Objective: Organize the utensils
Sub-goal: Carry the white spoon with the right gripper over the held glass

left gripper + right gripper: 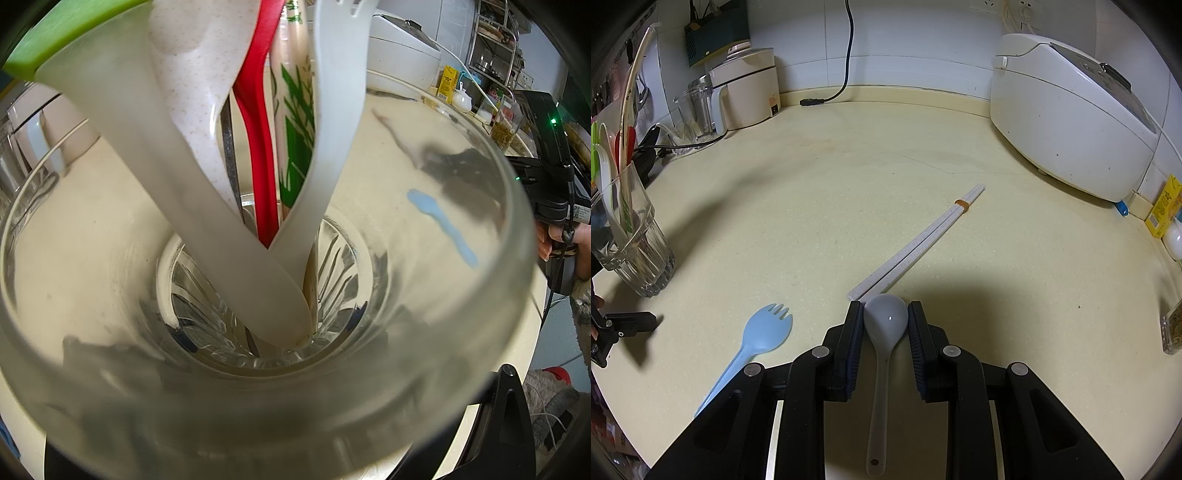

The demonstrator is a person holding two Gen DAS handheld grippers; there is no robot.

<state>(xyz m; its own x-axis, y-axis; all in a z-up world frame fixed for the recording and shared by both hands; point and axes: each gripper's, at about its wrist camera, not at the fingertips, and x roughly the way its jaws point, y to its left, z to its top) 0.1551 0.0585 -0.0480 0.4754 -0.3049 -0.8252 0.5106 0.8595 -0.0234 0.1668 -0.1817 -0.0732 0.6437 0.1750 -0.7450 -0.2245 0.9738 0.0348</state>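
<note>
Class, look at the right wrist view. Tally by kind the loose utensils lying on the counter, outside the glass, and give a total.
Pale grey ceramic soup spoon: 1
Light blue plastic spork: 1
White chopsticks joined by an orange band: 1 pair
Total: 3

Kitchen corner. Pale cream speckled worktop (849, 177) w/ a raised lip along the back and a rounded front edge. Wall (905, 40) behind is white tile, grey grout lines. Black power cable (848, 44) hangs down the wall, plug end lying on the worktop. White socket (982, 4) at top w/ white plugs beside it. White rice cooker (1071, 118) at right, against the wall. Cream steamer-type appliance (746, 88) at left rear, clear blender jar (698, 107) just beside it. Dark green holder (716, 33) mounted on wall above. Yellow carton (1165, 206) at far right edge. Left view: metal rack shelves (495, 37) in the distance. Light soft, from overhead; dark shadows on the worktop at front.
</note>
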